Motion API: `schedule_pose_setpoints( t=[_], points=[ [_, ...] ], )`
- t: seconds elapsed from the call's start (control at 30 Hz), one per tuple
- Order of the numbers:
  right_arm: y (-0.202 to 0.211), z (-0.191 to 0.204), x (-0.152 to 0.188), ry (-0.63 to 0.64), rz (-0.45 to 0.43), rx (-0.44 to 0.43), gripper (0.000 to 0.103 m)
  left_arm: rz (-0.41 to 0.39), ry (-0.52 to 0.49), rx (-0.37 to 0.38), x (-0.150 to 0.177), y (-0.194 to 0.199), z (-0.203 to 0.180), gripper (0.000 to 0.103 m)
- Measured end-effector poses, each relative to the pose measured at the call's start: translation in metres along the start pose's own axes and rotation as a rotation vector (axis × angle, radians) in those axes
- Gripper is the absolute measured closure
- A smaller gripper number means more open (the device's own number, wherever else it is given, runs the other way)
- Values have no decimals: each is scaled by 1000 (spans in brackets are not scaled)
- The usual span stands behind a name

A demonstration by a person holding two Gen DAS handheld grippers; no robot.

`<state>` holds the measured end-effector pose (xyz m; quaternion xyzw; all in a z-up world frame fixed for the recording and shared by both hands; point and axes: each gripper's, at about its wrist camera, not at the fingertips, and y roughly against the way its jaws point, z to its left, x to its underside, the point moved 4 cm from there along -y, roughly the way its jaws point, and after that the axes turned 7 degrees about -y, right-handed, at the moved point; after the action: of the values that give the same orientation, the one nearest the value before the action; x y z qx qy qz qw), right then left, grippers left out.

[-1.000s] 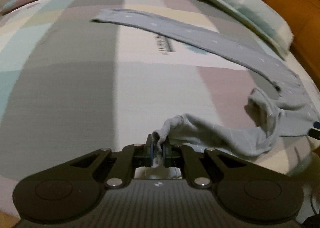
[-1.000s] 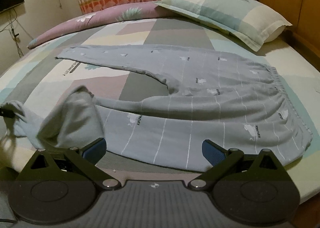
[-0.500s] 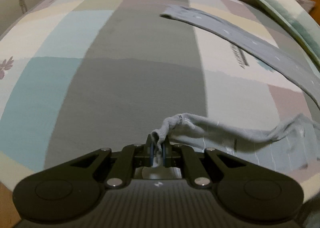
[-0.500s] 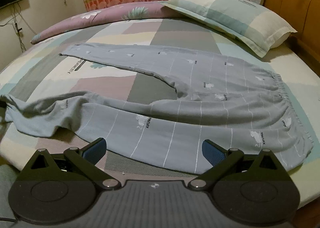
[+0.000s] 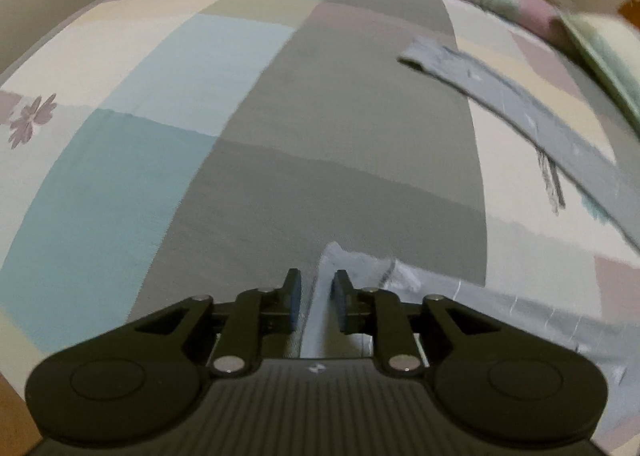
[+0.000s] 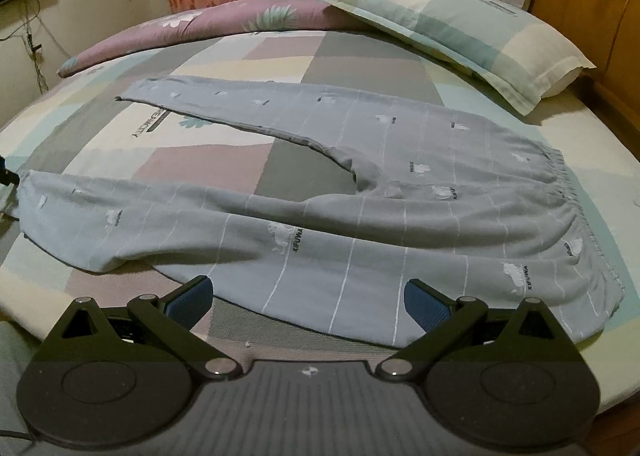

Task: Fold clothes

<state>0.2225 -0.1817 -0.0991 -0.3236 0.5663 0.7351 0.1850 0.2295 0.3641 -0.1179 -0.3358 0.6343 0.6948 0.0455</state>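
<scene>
Patchwork bedding covers the bed (image 6: 360,56), on which grey pyjama trousers (image 6: 400,216) are spread flat, waistband toward the headboard (image 6: 592,36) side, legs splayed toward the opposite edge. A checked pillow (image 6: 460,28) is laid just beyond them and a mauve quilt (image 6: 192,28) along the far edge. The left tongs (image 5: 316,300) have just been opening; a cuff lies loosely between them, unpressed. The right tongs (image 6: 306,296) are held wide apart, empty, at the near edge.

The grey trousers (image 6: 360,216) carry "XIFUWA" beside their white motifs; the bedsheet's (image 6: 280,56) print is unreadable.
</scene>
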Motion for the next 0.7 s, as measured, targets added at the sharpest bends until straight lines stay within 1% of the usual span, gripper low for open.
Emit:
schedule_pose_setpoints(
  t=[0.03,0.1,0.17,0.27,0.37,0.43,0.53,0.6,0.7],
  points=[
    [0,0,0,0,1,-1,0,-6,14,8,1,2,3,77],
    [-1,1,0,-2,3,-5,0,-22,37,30,7,9,7,62],
    [-2,2,0,-1,5,-9,0,-34,61,61,18,17,10,58],
    [-4,6,0,3,6,-17,0,-41,107,121,34,27,14,55],
    [-5,11,0,6,6,-34,0,-50,183,206,54,33,17,52],
    [-5,14,1,13,6,-43,0,-53,253,283,68,31,17,51],
    [-4,19,1,24,9,-50,0,-54,370,374,88,17,19,51],
    [-1,22,2,33,5,-50,0,-84,446,408,99,7,23,50],
    [3,23,1,43,-3,-49,0,-150,543,481,101,-5,31,49]
  ],
)
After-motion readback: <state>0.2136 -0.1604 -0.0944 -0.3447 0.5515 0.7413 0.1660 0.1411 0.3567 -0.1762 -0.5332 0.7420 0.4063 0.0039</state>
